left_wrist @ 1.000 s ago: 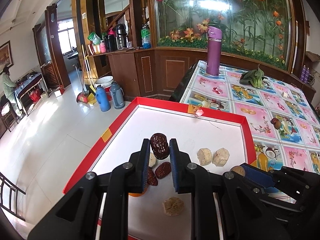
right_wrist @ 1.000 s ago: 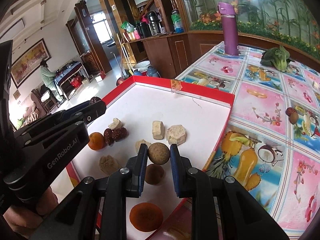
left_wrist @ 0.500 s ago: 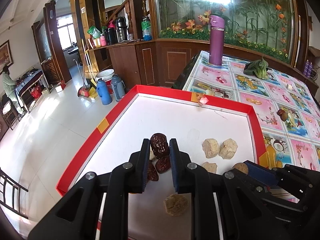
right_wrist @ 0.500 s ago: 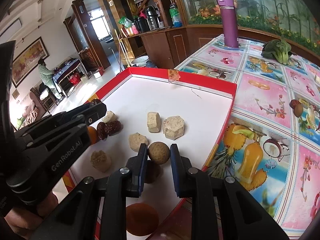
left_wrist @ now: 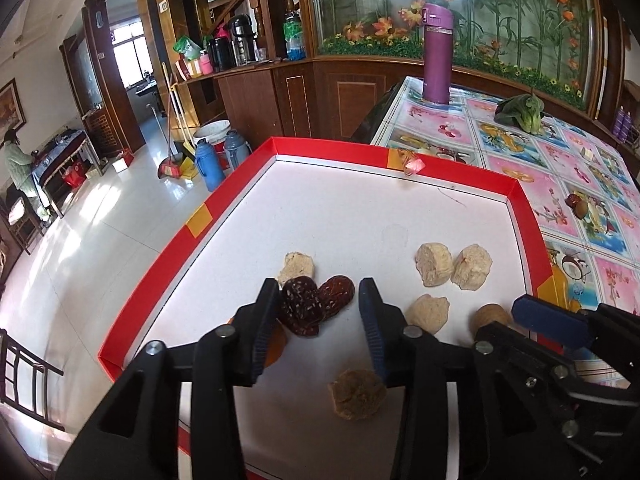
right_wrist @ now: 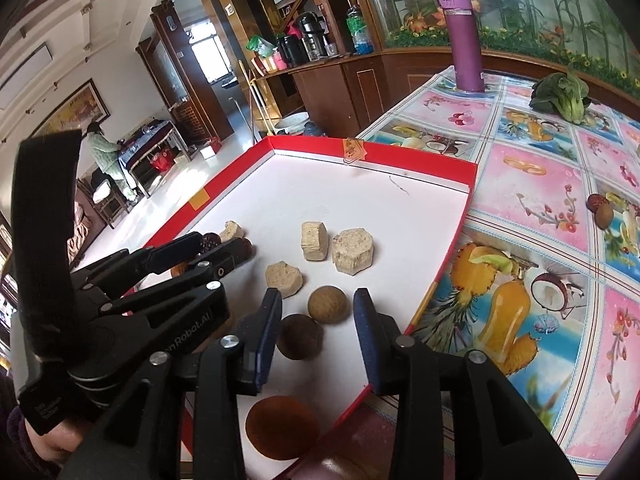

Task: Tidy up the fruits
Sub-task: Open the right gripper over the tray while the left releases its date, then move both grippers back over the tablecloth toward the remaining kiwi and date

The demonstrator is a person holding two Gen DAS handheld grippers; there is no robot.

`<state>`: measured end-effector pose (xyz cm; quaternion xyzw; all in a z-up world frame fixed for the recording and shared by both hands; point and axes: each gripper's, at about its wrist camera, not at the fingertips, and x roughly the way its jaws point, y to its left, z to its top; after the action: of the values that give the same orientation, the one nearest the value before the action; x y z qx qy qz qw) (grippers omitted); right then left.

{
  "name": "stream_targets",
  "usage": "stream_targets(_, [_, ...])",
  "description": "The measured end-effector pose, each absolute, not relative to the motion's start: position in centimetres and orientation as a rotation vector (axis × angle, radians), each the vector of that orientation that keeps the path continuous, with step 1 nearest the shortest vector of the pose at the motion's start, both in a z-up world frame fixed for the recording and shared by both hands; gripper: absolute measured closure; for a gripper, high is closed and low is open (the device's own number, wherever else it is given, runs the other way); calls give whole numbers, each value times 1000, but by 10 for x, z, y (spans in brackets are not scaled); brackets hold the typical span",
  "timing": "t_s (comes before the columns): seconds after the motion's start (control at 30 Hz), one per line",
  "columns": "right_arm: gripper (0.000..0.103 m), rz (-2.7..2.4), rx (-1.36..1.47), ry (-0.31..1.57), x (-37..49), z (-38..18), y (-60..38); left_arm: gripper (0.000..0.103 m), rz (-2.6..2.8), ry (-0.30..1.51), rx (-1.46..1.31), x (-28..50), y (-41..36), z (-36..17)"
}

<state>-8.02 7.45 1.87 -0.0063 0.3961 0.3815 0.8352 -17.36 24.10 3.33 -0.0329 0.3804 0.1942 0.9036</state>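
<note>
Two dark red dates [left_wrist: 308, 308] and a tan round fruit [right_wrist: 327, 304] are seen lying on the white floor of the red-rimmed tray [left_wrist: 360, 152].

The dates lie between the spread left tongs [left_wrist: 318, 320]; the round fruit lies unpinched between the spread right tongs [right_wrist: 316, 320]. Bare tray floor is left towards the far rim; the right rim is close beside the right tongs.

Dates [left_wrist: 316, 304], longans [right_wrist: 327, 304], beige chunks [right_wrist: 352, 251] on tray [left_wrist: 208, 200].
</note>
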Motion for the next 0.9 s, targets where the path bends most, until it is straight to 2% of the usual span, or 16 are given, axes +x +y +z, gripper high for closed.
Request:
stream_targets(0.1, [64,805,19,828,-78,23,64,38,417,778,-62,-175,240,37])
stream_targets(0.67, [61,614,159,768,-39,35,-33,16,287,690,64,-164,165,77])
stream_targets(0.9, [61,472,140,805,7,27,-78,16,203,692,108,-145,130,86])
